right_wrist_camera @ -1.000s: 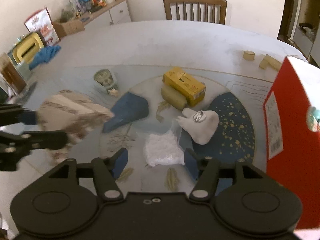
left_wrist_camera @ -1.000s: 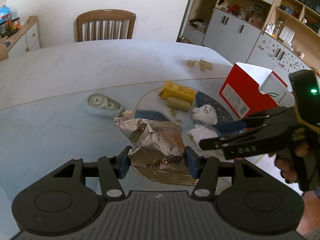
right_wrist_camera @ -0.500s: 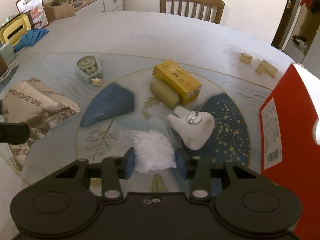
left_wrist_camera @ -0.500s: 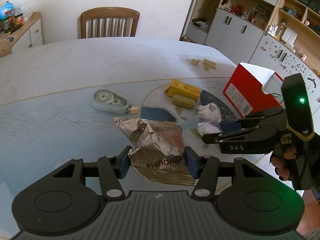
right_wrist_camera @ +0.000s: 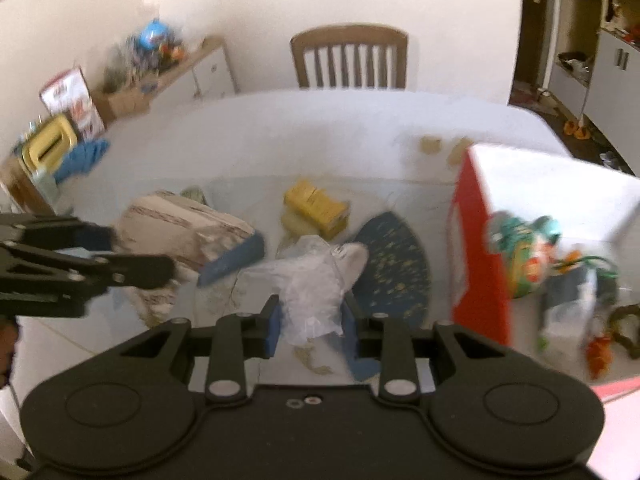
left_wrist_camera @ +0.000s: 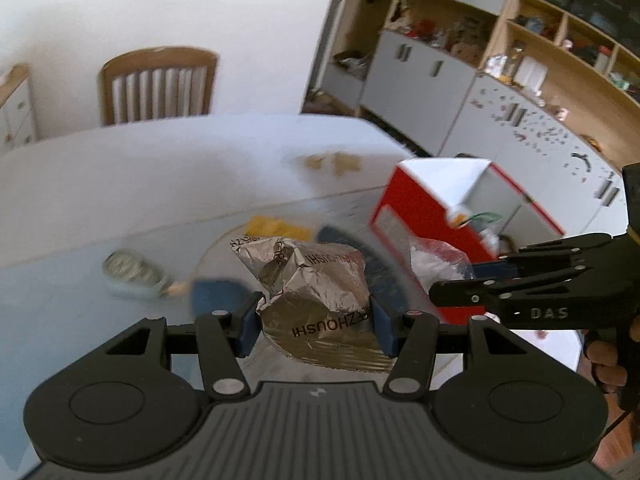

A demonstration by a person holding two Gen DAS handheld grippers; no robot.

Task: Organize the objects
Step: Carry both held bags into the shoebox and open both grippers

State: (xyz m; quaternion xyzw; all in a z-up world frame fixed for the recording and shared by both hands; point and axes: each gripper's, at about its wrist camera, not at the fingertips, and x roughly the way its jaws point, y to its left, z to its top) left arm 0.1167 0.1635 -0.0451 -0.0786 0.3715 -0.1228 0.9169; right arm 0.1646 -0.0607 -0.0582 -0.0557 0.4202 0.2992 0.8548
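My left gripper is shut on a crumpled silver foil snack bag, held above the table. In the right wrist view my right gripper has its jaws closing on a clear plastic bag of white stuff, lifted off the table; the same bag shows in the left wrist view at the right gripper's tips. A red and white box, open on top, stands at the right with toys inside. A yellow box, an olive roll, a white toy and a tape dispenser lie on the table.
A wooden chair stands behind the table's far edge. Small wooden blocks lie near the far right edge. A sideboard with clutter is at the left, shelves and cabinets at the right. The left gripper and foil bag hang left of mine.
My right gripper closed on the plastic bag and lifted it toward the red box. My left gripper rose with the foil bag and swung right.
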